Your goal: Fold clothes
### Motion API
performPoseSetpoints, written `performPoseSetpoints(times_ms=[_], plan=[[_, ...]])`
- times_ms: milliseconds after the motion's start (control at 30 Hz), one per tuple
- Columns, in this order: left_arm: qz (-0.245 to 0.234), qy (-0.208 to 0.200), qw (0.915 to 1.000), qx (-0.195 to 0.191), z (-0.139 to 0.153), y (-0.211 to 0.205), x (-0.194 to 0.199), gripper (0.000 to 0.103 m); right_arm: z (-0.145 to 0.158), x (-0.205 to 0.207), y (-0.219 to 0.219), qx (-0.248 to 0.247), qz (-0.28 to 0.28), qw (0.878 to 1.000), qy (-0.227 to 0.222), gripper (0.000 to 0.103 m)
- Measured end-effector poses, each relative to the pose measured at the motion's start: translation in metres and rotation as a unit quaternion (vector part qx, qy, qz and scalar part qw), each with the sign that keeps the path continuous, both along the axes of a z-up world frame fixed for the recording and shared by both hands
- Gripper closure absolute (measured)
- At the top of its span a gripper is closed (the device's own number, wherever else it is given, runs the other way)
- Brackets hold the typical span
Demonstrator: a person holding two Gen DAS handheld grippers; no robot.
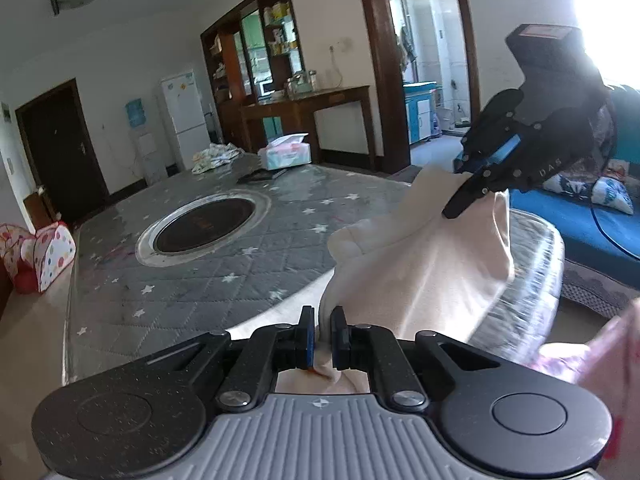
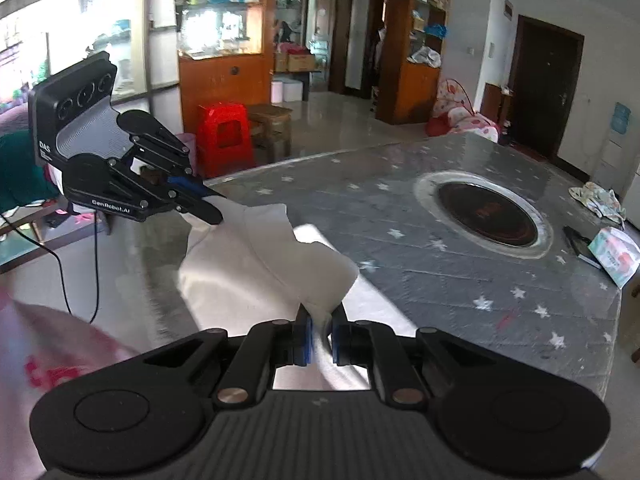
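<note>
Cloth this thin is light and limp, so I judge the cream garment (image 1: 420,264) will droop wherever I am not holding it and crease wherever I let it bunch. My left claw (image 1: 322,334) is clamped on one gathered corner of it, and my right claw (image 2: 320,336) is clamped on another, so the fabric hangs slack between them above the near edge of the worktop (image 1: 208,280), a grey star-patterned surface with a round black inset (image 1: 204,226). It looks soft rather than slippery, so a pinch on a doubled edge or seam should hold better than one on a single layer. Corners and hems look like the best places to grip, since tension between them would pull the panel flat.
</note>
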State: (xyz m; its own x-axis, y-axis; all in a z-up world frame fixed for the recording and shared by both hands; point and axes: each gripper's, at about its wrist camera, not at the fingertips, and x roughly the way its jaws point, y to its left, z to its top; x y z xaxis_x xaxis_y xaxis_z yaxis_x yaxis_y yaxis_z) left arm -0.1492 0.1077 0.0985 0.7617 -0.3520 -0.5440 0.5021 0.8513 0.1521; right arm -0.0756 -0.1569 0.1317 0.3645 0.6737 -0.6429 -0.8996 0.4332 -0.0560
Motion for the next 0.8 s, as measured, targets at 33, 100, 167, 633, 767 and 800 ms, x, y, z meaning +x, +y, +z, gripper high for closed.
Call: performPoseSetpoints(times_ms=[33,100,167,633,767,800], plan=[[0.003,0.004,1.0,0.002,-0.003,0.001,0.011,0.094,-0.003,0.009,0.003,-0.003,-0.005,1.0,0.0,0.095],[0.007,0.012,0.9999,0.009,-0.009,0.002,0.035,0.094,-0.01,0.028,0.008,-0.009,-0.014,1.0,0.003,0.095],[0.01,0.021,0.9996,0.013,-0.017,0.003,0.056,0.094,-0.019,0.047,0.014,-0.014,-0.024,1.0,0.008,0.095],[0.065,0.06,0.9961,0.005,-0.072,0.004,0.124,0.094,-0.098,0.104,0.028,-0.017,-0.111,0.993,0.045,0.085],[0.068,0.055,0.9962,0.003,-0.069,0.004,0.124,0.094,-0.096,0.107,0.024,-0.006,-0.111,0.992,0.054,0.084],[0.068,0.051,0.9964,0.003,-0.068,0.003,0.124,0.094,-0.096,0.107,0.024,-0.005,-0.11,0.992,0.056,0.089]])
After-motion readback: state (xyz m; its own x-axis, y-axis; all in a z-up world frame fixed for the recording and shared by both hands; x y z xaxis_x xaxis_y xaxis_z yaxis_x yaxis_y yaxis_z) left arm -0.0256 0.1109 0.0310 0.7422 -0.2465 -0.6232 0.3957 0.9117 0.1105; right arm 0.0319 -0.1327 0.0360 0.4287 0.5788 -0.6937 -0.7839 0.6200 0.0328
